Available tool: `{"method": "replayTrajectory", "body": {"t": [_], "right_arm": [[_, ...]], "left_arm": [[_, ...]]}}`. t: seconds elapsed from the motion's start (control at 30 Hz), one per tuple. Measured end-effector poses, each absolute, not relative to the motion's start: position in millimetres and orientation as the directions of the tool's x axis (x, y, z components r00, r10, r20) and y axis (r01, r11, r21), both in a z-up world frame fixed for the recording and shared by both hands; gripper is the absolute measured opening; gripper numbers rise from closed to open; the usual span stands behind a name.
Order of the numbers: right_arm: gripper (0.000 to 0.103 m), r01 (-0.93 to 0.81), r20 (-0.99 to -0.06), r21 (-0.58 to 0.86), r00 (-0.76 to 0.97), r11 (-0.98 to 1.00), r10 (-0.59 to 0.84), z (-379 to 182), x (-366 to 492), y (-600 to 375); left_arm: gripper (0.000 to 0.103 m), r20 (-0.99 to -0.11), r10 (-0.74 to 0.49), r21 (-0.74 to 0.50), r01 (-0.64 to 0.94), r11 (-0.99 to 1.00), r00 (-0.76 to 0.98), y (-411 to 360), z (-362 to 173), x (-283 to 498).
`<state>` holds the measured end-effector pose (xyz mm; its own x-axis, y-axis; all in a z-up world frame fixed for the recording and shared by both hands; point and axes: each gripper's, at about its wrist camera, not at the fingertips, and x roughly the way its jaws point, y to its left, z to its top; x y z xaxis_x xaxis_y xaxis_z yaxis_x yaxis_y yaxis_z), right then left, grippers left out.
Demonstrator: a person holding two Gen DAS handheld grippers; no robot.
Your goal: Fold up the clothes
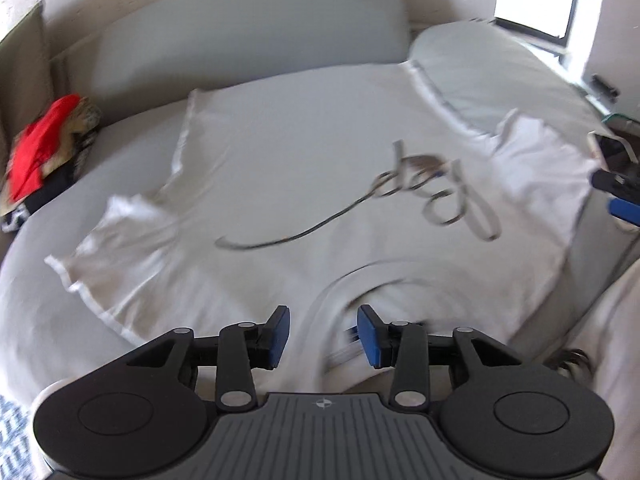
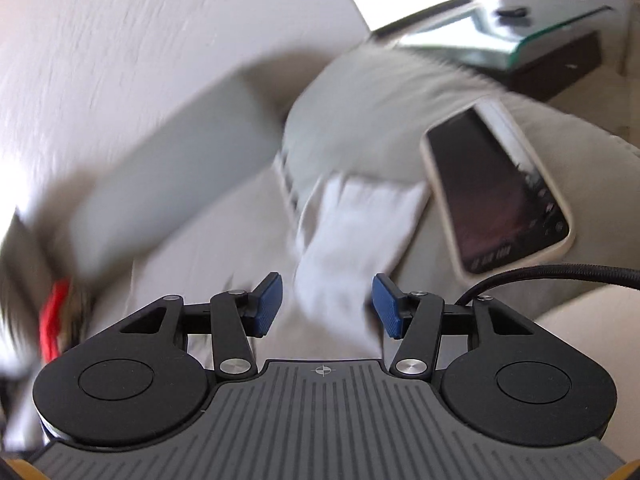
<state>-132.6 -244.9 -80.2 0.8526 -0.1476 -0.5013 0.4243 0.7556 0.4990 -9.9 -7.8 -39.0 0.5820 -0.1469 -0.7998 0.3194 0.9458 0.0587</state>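
A white T-shirt [image 1: 304,184] with grey script lettering lies spread flat on the grey sofa seat [image 1: 132,136], collar toward me. My left gripper [image 1: 323,334] is open, its blue pads on either side of the collar edge, holding nothing. My right gripper [image 2: 327,306] is open above the shirt's right sleeve [image 2: 352,232], which looks blurred. The right gripper's blue tips also show at the right edge of the left wrist view [image 1: 622,196].
A pile of red and dark clothes [image 1: 44,152] sits at the sofa's left end. A phone in a pale case [image 2: 500,188] lies on the right armrest, with a black cable [image 2: 560,274] beside it. A glass side table [image 2: 520,44] stands beyond.
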Motion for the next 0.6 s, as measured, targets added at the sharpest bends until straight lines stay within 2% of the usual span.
{"method": "replayTrajectory", "body": {"t": [0.1,0.2,0.37,0.6], "right_arm": [[0.056,0.315,-0.362,0.650,0.929,0.692,-0.083,-91,-132,-263],[0.057,0.346,-0.383,0.627,0.917,0.698,-0.110,-86,-131,-265],[0.059,0.396,-0.417,0.586,0.895,0.707,-0.155,-79,-128,-268],[0.060,0.463,-0.461,0.525,0.860,0.714,-0.219,-68,-124,-271]], "left_arm": [[0.039,-0.779,-0.186,0.047,0.352,0.935,0.598,-26,-37,-11],[0.041,-0.773,-0.215,0.042,0.387,0.921,0.597,-34,-36,-10],[0.041,-0.783,-0.189,0.048,0.360,0.932,0.592,-32,-39,-5],[0.041,-0.846,-0.187,0.007,0.361,0.933,0.500,-9,-26,-5]]}}
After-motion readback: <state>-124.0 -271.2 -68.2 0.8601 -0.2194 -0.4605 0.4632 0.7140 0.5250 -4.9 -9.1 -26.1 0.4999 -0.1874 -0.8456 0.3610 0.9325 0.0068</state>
